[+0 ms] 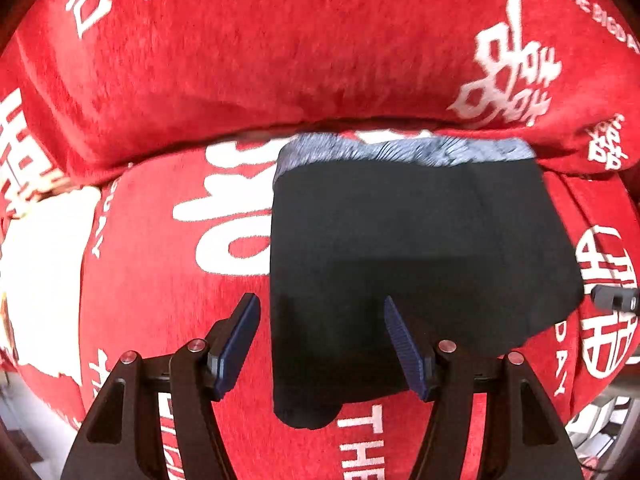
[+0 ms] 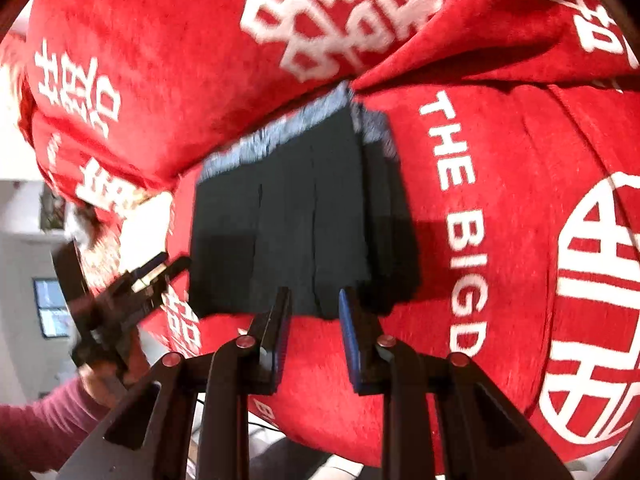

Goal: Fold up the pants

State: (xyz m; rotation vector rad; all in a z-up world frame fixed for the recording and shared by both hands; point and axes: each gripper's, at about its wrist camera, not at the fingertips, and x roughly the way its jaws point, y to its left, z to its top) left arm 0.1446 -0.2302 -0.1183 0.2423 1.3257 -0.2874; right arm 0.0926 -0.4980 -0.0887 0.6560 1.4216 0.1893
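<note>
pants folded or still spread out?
Folded: the pants form a compact dark block with stacked layers at its right edge, on the red cover.

A home is shown by a sofa [image 1: 280,60] covered in a red cloth printed with white signs

The folded pants [image 1: 400,248] lie flat on the sofa seat [image 1: 152,280], their waistband [image 1: 400,150] at the far edge, pushed up against the back cushion [image 1: 280,48]. The left hand-held gripper [image 1: 322,344] hangs over the near-left corner of the pants, fingers apart. The right hand-held gripper [image 2: 314,332] sits at the near edge on the other side, empty, fingers spread.
</note>
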